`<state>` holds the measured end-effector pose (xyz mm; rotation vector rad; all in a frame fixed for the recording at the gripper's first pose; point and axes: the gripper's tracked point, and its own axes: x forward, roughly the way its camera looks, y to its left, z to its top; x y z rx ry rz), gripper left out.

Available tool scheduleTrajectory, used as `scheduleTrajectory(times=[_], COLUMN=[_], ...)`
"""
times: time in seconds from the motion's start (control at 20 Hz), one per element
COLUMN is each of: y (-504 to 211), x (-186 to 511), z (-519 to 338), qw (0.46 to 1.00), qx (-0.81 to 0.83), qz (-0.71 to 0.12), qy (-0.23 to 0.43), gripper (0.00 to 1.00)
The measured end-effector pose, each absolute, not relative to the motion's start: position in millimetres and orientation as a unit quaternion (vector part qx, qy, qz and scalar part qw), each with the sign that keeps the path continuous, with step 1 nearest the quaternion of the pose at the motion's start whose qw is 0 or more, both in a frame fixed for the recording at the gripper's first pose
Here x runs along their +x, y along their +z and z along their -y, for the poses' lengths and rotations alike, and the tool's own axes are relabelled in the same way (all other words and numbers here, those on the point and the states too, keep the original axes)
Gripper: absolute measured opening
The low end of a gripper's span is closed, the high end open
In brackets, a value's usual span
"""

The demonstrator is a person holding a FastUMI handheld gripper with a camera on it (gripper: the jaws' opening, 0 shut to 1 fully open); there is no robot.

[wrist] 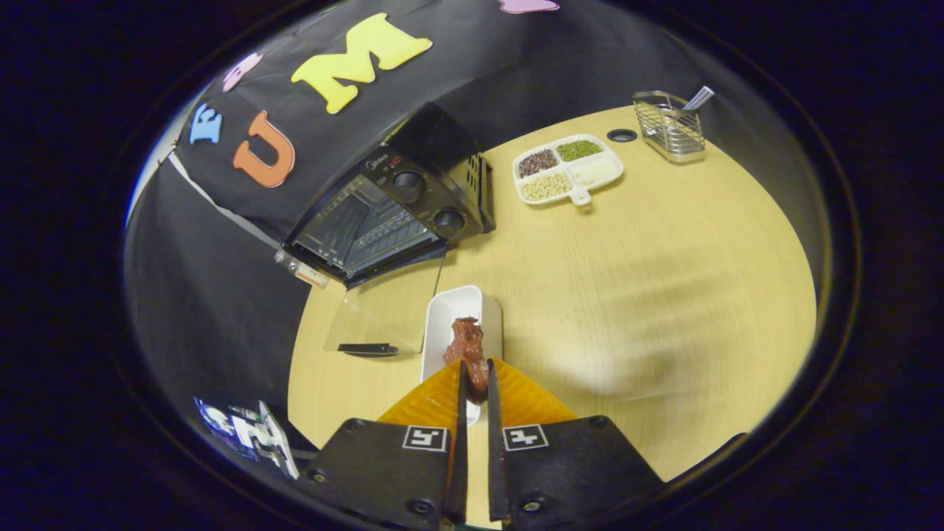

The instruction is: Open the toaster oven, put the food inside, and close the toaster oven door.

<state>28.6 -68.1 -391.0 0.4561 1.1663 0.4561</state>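
— Two fingers, and what do they have?
— The claw is clamped on the meat: both fingers press its lower end from either side, and the piece stands up out of the tips, reddish brown and lumpy.
— Where does that put it over the table?
— Above the near end of the white dish, which lies lengthwise just ahead of the fingers on the table. I cannot tell whether the meat touches the dish or hangs clear of it.
— And the oven?
— The oven sits beyond the dish, toward the table's far left edge, against the black cloth wall. Its door is down, the glass lying flat over the tabletop, its dark handle at the near end. The door's right edge runs just beside the dish's left side. The rack shows inside the open cavity.
— Anything else out there?
— A divided tray holding four kinds of grains or beans, well beyond the dish toward the far edge, and a wire basket with a metal utensil in it, farther right near the far edge. A small round hole in the tabletop lies between those two.
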Motion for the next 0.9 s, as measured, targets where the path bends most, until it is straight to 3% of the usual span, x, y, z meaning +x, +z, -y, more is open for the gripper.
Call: scheduleTrajectory(times=[0.2, 0.55, 0.9], y=[-375, -317, -281], x=[12, -4, -11], z=[62, 42, -17], qw=[0.815, 0.888, 0.918], qx=[0.144, -0.040, -0.086], qz=[-0.517, -0.401, -0.306], qy=[0.218, 0.220, 0.239], gripper=[0.10, 0.10, 0.10])
